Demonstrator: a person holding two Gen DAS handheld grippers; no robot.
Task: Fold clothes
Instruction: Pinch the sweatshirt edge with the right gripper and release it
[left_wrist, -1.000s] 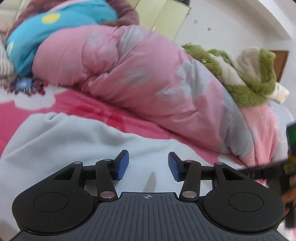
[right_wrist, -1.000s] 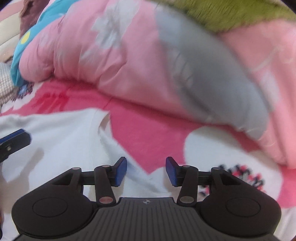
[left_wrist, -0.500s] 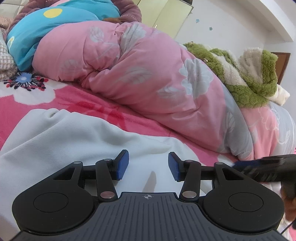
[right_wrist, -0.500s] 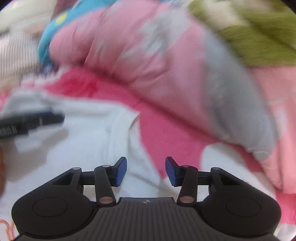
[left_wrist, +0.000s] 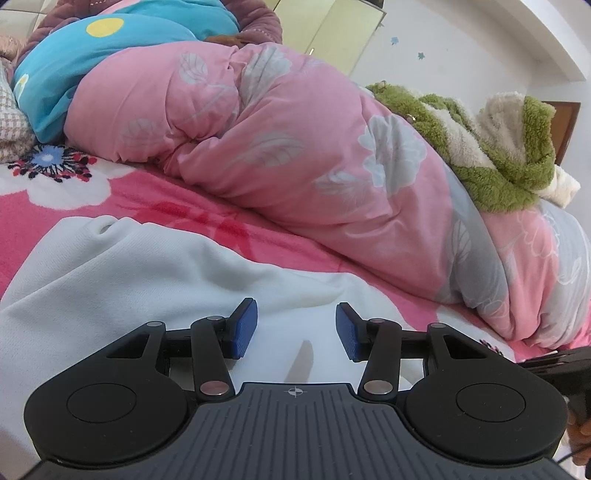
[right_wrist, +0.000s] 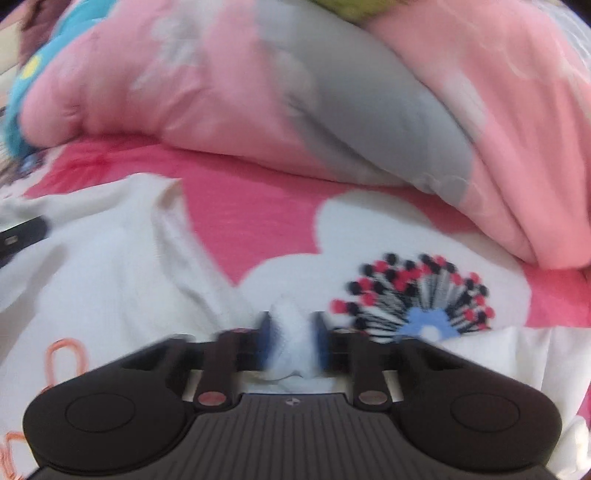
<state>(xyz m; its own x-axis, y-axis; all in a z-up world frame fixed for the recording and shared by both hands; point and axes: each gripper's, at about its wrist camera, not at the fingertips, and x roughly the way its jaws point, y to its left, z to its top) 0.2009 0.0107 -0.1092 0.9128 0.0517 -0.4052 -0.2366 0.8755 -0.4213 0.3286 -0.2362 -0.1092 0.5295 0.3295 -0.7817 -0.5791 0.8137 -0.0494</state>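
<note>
A white garment (left_wrist: 129, 280) lies spread on the pink flowered bedsheet (left_wrist: 44, 221). My left gripper (left_wrist: 295, 332) hovers low over it, open, with nothing between its blue pads. In the right wrist view the same garment (right_wrist: 110, 266) fills the lower left, with an orange print near the edge. My right gripper (right_wrist: 291, 343) is closing its jaws at the garment's edge. A bunched fold of white fabric (right_wrist: 290, 332) stands pinched between its pads. The picture is blurred. The left gripper's fingertip (right_wrist: 22, 236) shows at the left edge.
A bulky pink and grey quilt (left_wrist: 295, 147) lies rolled along the back of the bed. A green and cream fleece (left_wrist: 498, 147) sits on top of it. A blue cushion (left_wrist: 92, 48) lies at the far left. The sheet's flower print (right_wrist: 417, 295) is beside my right gripper.
My right gripper has shifted sideways to the garment's edge and its jaws have gone from wide apart to pinching a fold of white fabric. The left gripper has kept still.
</note>
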